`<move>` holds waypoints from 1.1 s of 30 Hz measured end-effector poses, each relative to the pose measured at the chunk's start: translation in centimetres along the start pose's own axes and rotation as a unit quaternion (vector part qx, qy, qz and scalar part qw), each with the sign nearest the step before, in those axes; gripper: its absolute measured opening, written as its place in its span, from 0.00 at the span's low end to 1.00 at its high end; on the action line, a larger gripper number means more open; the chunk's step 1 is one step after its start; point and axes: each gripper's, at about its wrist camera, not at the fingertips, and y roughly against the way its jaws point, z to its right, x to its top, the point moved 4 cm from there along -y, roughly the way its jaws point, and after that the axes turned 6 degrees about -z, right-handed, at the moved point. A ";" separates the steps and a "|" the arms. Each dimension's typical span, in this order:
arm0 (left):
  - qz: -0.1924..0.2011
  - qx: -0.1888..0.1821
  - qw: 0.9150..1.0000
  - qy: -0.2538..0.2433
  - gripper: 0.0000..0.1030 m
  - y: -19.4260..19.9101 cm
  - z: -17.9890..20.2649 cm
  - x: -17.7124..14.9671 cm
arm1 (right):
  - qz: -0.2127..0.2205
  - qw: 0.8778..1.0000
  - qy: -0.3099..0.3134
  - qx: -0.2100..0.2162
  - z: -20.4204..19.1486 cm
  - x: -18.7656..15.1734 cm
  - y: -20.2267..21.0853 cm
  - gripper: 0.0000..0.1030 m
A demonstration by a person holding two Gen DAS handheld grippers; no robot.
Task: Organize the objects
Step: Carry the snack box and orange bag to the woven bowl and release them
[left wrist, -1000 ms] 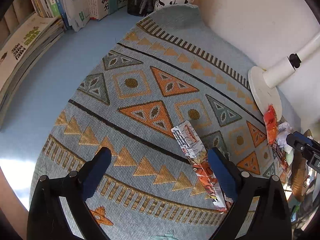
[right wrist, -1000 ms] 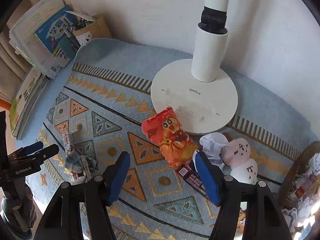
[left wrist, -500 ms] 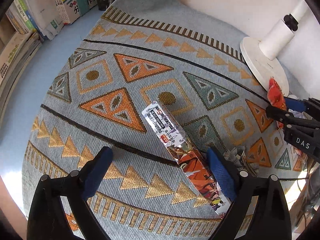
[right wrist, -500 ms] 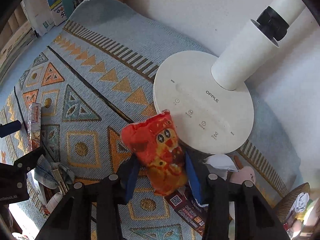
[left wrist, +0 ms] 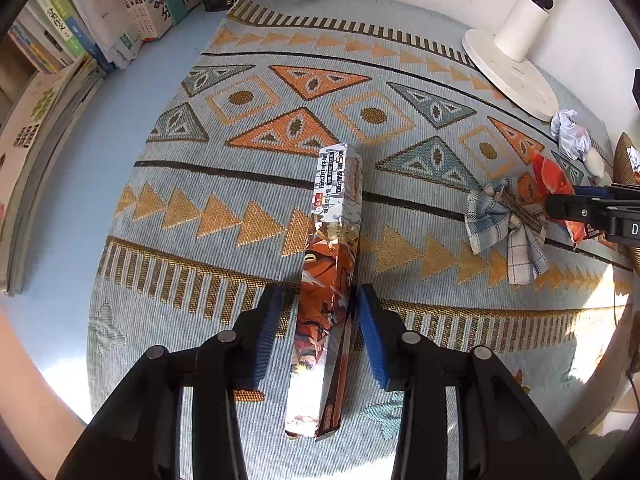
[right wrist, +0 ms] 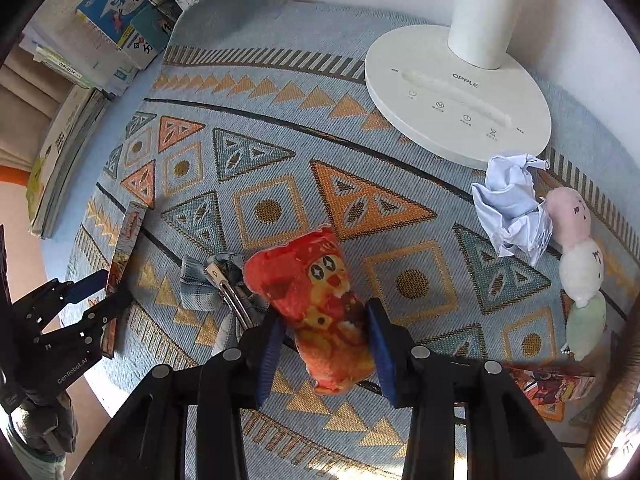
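A long printed carton [left wrist: 332,248] lies on the patterned mat [left wrist: 280,80], pointing away from me. My left gripper [left wrist: 320,320] straddles its near half, open; the right pad is against the carton and a strip of mat shows beside the left pad. In the right wrist view the left gripper [right wrist: 100,292] sits at the carton's [right wrist: 128,232] end. My right gripper [right wrist: 326,344] is shut on a red snack bag [right wrist: 316,296], its pads pressing both sides. From the left wrist view the right gripper [left wrist: 564,198] holds the snack bag [left wrist: 554,178] at far right.
A checked cloth bow with a metal clip [right wrist: 208,284] lies just left of the bag. A white lamp base [right wrist: 456,96], crumpled paper [right wrist: 512,208] and a plush toy [right wrist: 576,256] sit at right. Books [left wrist: 80,40] line the left. A second carton [right wrist: 548,384] lies by a basket rim [right wrist: 616,400].
My left fingers have narrowed around the carton, which now runs straight between them. The right gripper has carried the snack bag away from the lamp base, toward the checked bow.
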 end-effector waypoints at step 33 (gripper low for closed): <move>0.136 -0.131 0.965 -0.181 0.14 11.2 19.0 6.6 | 0.231 0.957 -0.176 -0.001 12.1 -9.5 20.0 0.37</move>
